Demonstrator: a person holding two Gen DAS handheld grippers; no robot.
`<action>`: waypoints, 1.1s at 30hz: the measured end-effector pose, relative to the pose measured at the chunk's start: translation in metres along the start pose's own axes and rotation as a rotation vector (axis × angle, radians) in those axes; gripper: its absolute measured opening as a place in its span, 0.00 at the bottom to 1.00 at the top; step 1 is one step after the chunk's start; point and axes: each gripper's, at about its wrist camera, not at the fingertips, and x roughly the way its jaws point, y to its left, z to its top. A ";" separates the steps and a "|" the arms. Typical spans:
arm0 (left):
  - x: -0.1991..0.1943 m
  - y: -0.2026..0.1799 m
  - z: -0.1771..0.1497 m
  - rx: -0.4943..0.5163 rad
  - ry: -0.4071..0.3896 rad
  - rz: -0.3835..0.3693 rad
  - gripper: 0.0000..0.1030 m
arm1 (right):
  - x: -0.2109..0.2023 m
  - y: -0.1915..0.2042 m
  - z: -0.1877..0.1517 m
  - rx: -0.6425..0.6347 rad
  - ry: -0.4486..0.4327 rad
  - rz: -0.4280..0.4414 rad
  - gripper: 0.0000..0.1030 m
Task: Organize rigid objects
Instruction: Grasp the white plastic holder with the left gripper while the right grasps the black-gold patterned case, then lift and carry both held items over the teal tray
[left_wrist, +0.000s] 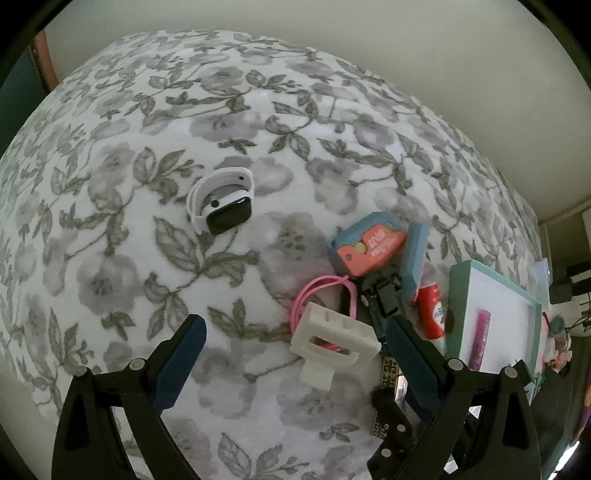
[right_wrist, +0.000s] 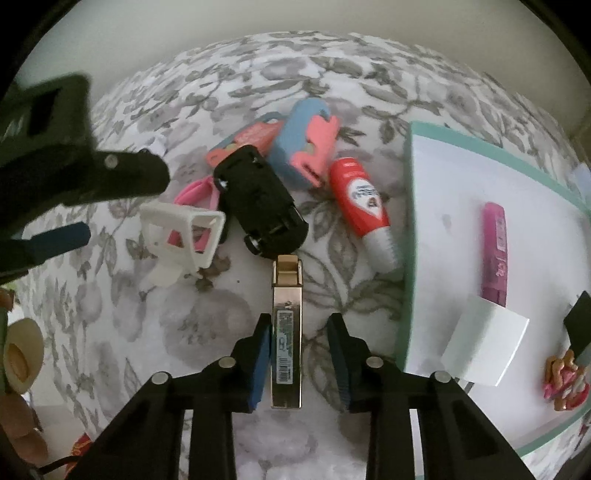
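Right tongs (right_wrist: 299, 354) straddle the gold case (right_wrist: 287, 332) on the floral bed, left pad touching, right pad apart; left tongs (left_wrist: 295, 354) gape; next, finish clamping, lift toward the tray (right_wrist: 410, 258)

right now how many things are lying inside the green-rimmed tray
3 that can be made out: a pink tube along the far right side, a white card just below it, and a dark object cut off at the right edge. The tray runs out of frame, so more may be hidden.
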 end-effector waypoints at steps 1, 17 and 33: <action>0.001 -0.001 0.000 0.003 0.003 -0.003 0.95 | -0.001 -0.004 0.000 0.014 0.002 0.011 0.31; 0.024 -0.025 -0.008 0.100 0.065 0.038 0.95 | -0.012 -0.049 0.004 0.119 0.006 0.083 0.26; 0.039 -0.035 -0.018 0.134 0.095 0.030 0.54 | -0.005 -0.030 -0.001 0.038 0.013 0.014 0.23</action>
